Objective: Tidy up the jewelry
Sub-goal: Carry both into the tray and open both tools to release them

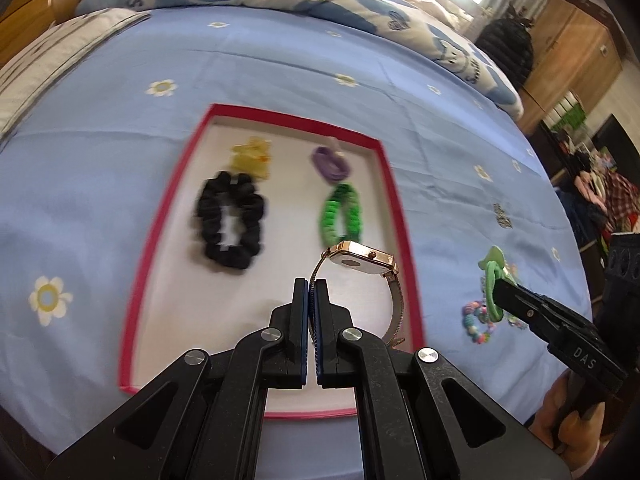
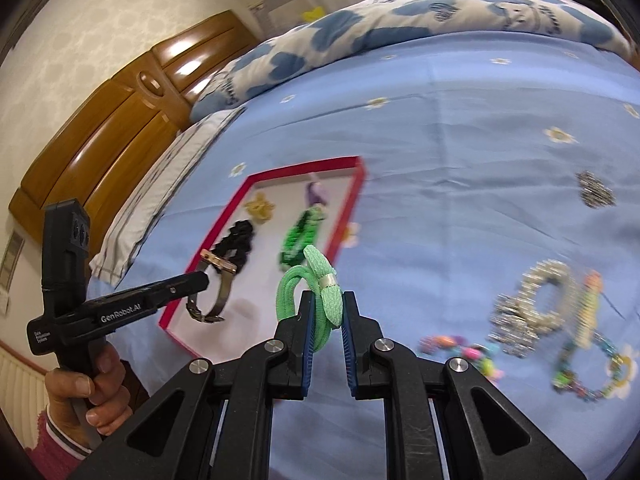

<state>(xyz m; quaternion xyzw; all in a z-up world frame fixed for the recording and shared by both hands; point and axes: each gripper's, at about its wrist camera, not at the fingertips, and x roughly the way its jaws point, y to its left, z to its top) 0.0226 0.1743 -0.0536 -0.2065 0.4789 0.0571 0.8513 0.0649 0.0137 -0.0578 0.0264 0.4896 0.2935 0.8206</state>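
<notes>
Standing by the bed, I saw the left gripper [image 1: 312,286] with its jaws pressed together on the strap of a rose-gold watch [image 1: 362,259], which hung above the near right part of a red-edged tray [image 1: 140,248]. That tray lay on the blue flowered sheet [image 1: 280,60] and held a black scrunchie [image 1: 231,220], a yellow clip [image 1: 252,158], a purple hair tie [image 1: 330,164] and a green bracelet [image 1: 340,214]. To the right, the right gripper [image 2: 327,312] pinched a green hair tie [image 2: 320,292] between its blue pads, lifted clear of the sheet. Loose on the sheet further right lay a silver sparkly piece [image 2: 536,312], a colourful bead bracelet [image 2: 460,350] and a small glittery clip [image 2: 596,190]. A hand [image 2: 86,384] gripped the left tool's handle, and a heart-print quilt [image 2: 400,12] was heaped at the far side
</notes>
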